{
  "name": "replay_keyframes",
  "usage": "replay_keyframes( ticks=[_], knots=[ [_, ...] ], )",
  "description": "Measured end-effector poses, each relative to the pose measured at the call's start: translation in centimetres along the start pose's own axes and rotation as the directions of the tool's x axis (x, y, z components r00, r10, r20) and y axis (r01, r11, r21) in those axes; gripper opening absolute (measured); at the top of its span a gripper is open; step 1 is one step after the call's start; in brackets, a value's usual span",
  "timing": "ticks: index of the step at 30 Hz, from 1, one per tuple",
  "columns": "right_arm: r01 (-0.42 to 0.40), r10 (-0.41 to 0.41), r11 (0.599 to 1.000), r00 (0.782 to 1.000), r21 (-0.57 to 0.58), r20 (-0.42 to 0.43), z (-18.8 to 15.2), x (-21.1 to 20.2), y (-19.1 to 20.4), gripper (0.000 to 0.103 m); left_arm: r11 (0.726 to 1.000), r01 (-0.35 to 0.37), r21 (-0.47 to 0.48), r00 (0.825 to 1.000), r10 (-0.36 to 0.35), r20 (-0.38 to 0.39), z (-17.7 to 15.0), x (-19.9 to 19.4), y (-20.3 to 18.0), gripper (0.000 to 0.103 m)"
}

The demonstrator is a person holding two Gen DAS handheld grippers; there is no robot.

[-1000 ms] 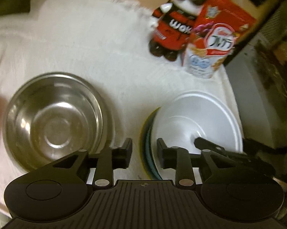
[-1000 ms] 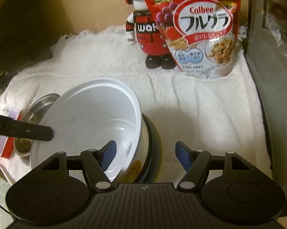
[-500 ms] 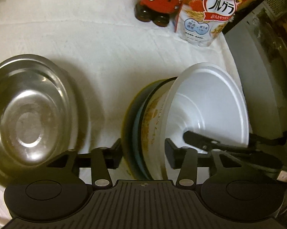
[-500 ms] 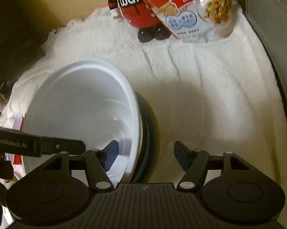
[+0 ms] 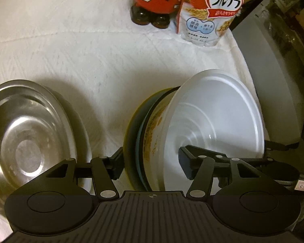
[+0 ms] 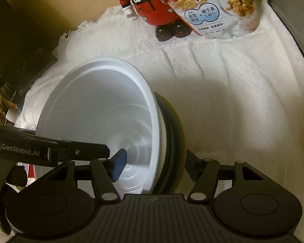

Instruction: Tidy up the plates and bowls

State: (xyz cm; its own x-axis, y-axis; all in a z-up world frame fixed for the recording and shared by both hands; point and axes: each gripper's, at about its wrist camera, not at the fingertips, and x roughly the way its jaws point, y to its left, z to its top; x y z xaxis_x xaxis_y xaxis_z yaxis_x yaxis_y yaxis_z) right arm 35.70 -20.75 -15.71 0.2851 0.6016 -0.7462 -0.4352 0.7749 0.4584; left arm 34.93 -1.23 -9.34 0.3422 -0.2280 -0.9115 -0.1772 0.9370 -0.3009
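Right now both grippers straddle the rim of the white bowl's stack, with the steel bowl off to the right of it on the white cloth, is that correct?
Not quite: the left wrist view shows the steel bowl left of the white bowl, not right. Otherwise yes: left gripper and right gripper straddle the stack's rim on the white cloth.

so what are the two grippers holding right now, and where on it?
Both straddle the stack of white bowl and dark plates at its near rim, one finger inside the bowl, one outside. Whether the fingers actually clamp it cannot be told.
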Motion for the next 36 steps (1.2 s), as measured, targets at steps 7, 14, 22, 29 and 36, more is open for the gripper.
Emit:
replay_keyframes(
  ticks=[7, 14, 22, 29, 36],
  knots=[
    [0.014, -0.014, 0.999, 1.000, 0.030, 0.007, 0.2, -0.4, -0.9, 0.063, 1.000, -0.002, 0.012, 1.000, 0.002, 0.021, -0.3, -0.9, -0.7, 0.061],
    [0.029, -0.029, 0.999, 1.000, 0.023, 0.003, 0.1, -0.1, -0.1, 0.063, 1.000, -0.003, 0.006, 1.000, 0.003, 0.020, 0.3, 0.0, 0.1, 0.061],
    [0.065, -0.065, 0.998, 0.998, 0.029, 0.015, 0.3, -0.3, 0.1, 0.063, 0.999, 0.036, -0.019, 0.999, -0.036, 0.021, 0.3, -0.4, 0.3, 0.064],
    [0.099, -0.100, 0.994, 0.995, 0.046, 0.027, 0.4, -0.3, 0.5, 0.063, 0.999, 0.049, 0.002, 0.999, -0.049, 0.022, 0.6, 0.0, 0.0, 0.073],
    [0.108, -0.110, 0.992, 0.994, 0.061, 0.028, 0.6, -0.3, 0.4, 0.063, 0.999, 0.049, 0.000, 0.999, -0.049, 0.010, 0.8, 0.3, 0.1, 0.073]
  ],
)
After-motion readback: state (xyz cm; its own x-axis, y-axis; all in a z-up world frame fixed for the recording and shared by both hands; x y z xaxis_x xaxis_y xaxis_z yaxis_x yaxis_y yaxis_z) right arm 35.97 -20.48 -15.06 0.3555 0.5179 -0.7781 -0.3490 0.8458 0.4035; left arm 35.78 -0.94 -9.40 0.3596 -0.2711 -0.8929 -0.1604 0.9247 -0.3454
